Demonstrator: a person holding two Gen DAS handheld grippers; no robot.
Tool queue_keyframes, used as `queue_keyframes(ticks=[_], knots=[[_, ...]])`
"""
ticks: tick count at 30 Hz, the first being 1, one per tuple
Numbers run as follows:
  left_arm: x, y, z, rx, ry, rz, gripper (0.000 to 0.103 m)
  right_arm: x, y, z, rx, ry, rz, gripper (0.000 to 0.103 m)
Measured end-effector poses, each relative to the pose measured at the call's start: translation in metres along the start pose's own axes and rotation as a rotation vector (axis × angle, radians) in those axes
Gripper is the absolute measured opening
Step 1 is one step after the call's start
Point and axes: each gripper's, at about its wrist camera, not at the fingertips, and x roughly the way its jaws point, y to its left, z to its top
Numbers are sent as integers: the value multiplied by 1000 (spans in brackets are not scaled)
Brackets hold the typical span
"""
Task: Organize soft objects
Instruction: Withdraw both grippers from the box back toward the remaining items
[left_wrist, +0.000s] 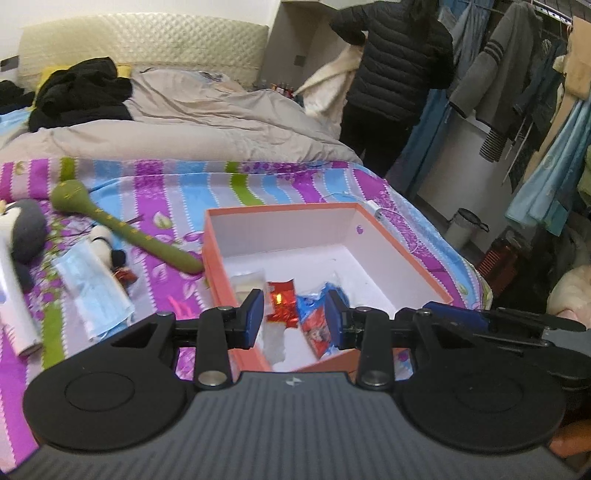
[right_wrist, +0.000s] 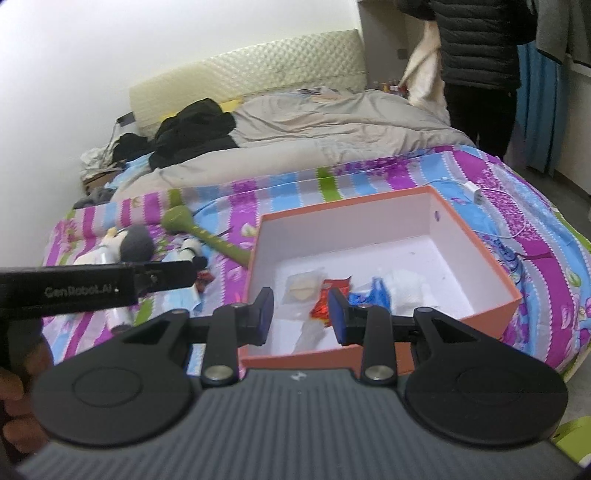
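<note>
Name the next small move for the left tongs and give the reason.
Probably swing the left tongs left toward the long green plush toy lying on the striped bedsheet. Both tongs are open and hold nothing, the orange cardboard box holds only small packets, and the plush lies just outside the box's left wall.
</note>
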Motion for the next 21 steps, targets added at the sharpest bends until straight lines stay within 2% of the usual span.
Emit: queue_keyframes(ticks=[13, 21], knots=[[-61, 32, -58, -52, -25, 69, 42, -20, 52, -47, -67, 4, 89, 36], [-79, 63, -91, -128, -48, 150, 42, -5, 72, -70, -105, 50, 158, 36]])
